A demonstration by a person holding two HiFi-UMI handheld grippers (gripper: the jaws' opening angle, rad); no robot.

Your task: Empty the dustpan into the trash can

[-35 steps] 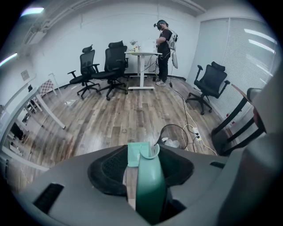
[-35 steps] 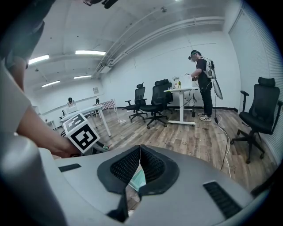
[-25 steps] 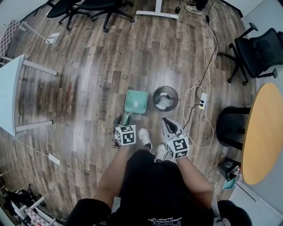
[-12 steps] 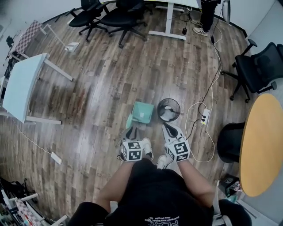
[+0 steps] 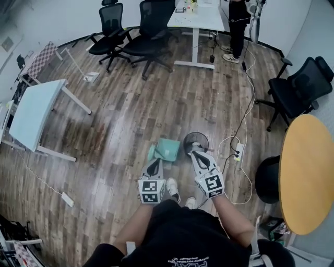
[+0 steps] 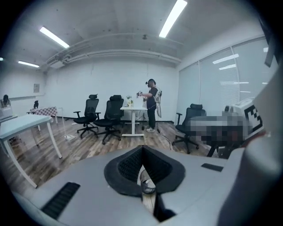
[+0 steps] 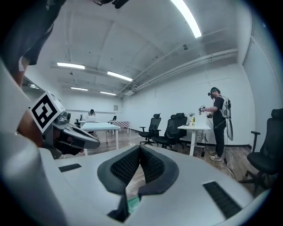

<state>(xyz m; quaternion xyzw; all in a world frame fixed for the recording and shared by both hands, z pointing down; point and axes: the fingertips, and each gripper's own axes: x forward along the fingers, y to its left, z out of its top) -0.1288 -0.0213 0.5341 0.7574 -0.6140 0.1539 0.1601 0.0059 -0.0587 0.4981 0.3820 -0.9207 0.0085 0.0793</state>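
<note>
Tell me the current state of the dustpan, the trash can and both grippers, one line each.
trash can: upright on the floor, top open; contents too small to tell.
dustpan: down on the floor beside the trash can, not held.
left gripper: jaws have just been closing, now shut, nothing between them.
right gripper: jaws shut, nothing between them.

Open-plan office with a wood-plank floor (image 5: 130,120): black swivel chairs (image 5: 151,36) left of a white desk (image 5: 197,13), a round table (image 5: 308,172) well to its right, strip lights (image 6: 172,17) overhead
</note>
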